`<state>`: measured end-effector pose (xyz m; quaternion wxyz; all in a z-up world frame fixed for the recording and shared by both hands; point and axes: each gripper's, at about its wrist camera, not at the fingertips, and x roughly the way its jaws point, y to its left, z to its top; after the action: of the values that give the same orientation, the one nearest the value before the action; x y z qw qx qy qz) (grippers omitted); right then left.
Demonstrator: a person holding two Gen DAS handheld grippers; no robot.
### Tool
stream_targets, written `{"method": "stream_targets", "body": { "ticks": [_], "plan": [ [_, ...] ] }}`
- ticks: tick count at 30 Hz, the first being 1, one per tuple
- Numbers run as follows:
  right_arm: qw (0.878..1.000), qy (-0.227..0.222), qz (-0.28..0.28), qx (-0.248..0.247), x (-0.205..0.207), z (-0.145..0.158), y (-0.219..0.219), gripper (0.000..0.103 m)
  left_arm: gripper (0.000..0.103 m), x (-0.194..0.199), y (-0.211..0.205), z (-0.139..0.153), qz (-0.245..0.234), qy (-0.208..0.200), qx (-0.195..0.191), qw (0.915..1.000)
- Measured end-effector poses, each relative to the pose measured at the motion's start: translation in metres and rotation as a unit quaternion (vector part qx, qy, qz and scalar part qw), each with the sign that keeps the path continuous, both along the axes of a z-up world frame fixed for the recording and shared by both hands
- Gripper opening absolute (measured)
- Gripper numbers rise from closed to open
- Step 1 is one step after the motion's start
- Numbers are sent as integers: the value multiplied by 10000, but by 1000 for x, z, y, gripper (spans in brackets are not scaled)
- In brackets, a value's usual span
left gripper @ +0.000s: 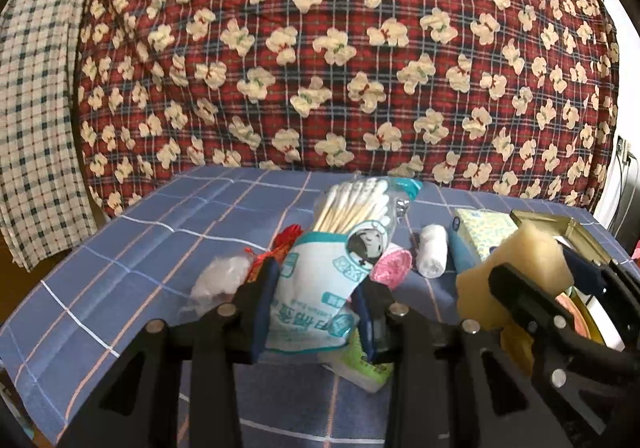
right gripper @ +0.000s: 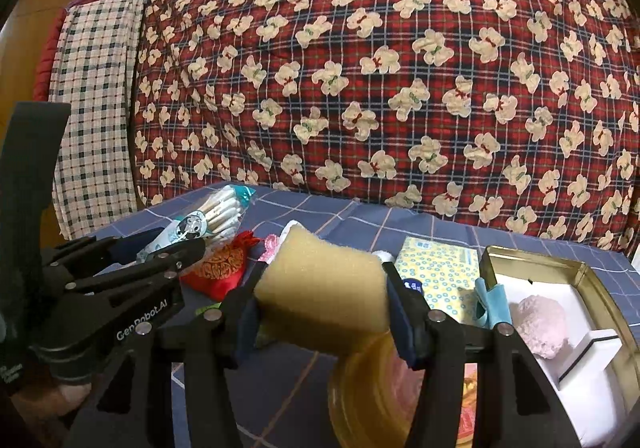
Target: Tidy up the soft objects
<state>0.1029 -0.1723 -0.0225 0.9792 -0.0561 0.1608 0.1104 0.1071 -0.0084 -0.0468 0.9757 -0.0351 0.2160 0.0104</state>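
Clearly both grippers are loaded. At the lower centre of the left wrist view, the left gripper [left gripper: 316, 302] is clenched on a bag of cotton swabs [left gripper: 340, 248], its blue pads pressing the white-and-teal packaging from either side, with the swab tips pointing up toward the middle of the frame. At the centre of the right wrist view, the right gripper [right gripper: 324, 312] grasps a yellow sponge [right gripper: 324, 288], squeezed between its pads. Behind them on the blue checked tablecloth [left gripper: 132, 248] lie a red pouch [right gripper: 224, 268], a pink item [left gripper: 394, 262], a white roll [left gripper: 432, 250] and a tissue pack [right gripper: 440, 272]. At the lower right of that view stands an open gold tin [right gripper: 600, 296], with a pale pink fluffy thing [right gripper: 540, 324] inside.
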Motion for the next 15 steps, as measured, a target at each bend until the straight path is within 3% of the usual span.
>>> {"method": "stream_targets", "body": {
  "ticks": [15],
  "plan": [
    [9994, -313, -46, -164, -8, 3, 5, 58, 34, -13, 0, 6, 125, -365, 49, 9992]
  ]
}}
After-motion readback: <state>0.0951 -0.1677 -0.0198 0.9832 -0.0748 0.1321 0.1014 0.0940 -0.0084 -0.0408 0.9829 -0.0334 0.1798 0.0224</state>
